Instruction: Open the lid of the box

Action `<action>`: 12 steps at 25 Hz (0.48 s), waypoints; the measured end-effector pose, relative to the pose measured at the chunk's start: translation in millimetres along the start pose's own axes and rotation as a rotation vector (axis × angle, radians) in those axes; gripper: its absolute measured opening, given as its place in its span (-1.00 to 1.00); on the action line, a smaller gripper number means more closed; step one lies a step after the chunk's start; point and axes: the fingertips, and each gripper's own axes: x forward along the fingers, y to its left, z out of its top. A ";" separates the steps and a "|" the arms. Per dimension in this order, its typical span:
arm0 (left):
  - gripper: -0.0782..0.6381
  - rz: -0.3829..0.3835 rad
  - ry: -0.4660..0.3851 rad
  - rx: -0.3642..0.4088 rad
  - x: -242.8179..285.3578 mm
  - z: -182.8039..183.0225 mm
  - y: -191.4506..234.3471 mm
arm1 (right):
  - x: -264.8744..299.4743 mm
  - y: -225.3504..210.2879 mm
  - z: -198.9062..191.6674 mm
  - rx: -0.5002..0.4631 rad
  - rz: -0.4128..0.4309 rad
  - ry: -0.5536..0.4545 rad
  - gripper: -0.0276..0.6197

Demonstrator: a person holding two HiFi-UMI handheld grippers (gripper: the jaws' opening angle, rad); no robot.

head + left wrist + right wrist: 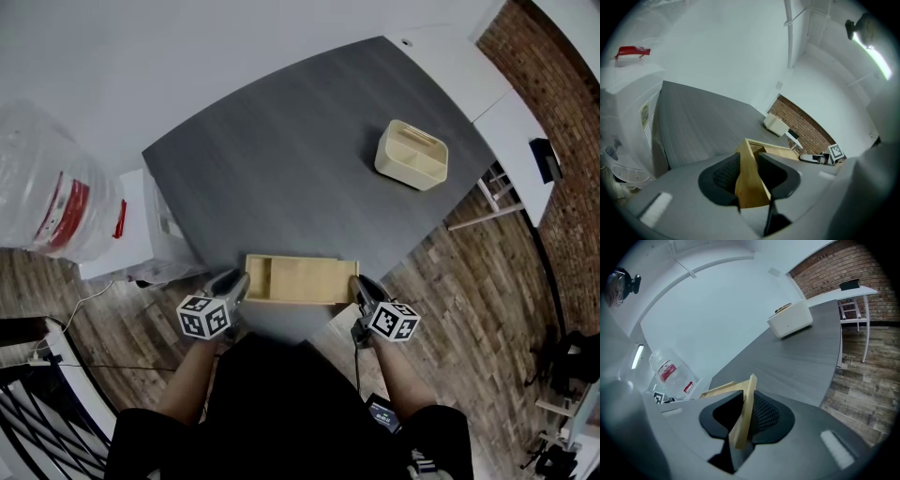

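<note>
Two grippers hold a long pale wooden box (300, 279) at the near edge of a dark grey table (281, 169). The left gripper (239, 284) is clamped on its left end wall, the right gripper (361, 286) on its right end wall. A cream plastic caddy (412, 155) sits near the table's far right corner.

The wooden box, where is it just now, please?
Head view: the wooden box lies at the near edge of the table, left gripper on its left end, right gripper on its right.

Low in the frame, the left gripper (235, 284) is pinching the box (300, 278) at its left end wall. The right gripper (361, 287) is pinching the right end.
</note>
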 end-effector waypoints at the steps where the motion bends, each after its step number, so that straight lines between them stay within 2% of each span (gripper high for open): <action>1: -0.46 0.003 0.000 -0.001 0.0 0.0 0.0 | -1.4 -2.1 1.0 0.001 -0.007 -0.003 -0.70; 4: -0.48 0.011 -0.002 -0.011 0.0 0.4 -0.8 | -5.7 -8.4 3.9 0.014 -0.026 -0.017 -0.70; 8: -0.61 0.023 -0.034 -0.011 5.0 9.8 -4.5 | -10.9 -16.0 6.5 0.036 -0.043 -0.036 -0.72; 12: -0.57 0.027 0.000 0.023 13.6 10.2 -5.7 | -11.0 -16.1 7.8 0.027 -0.049 -0.037 -0.71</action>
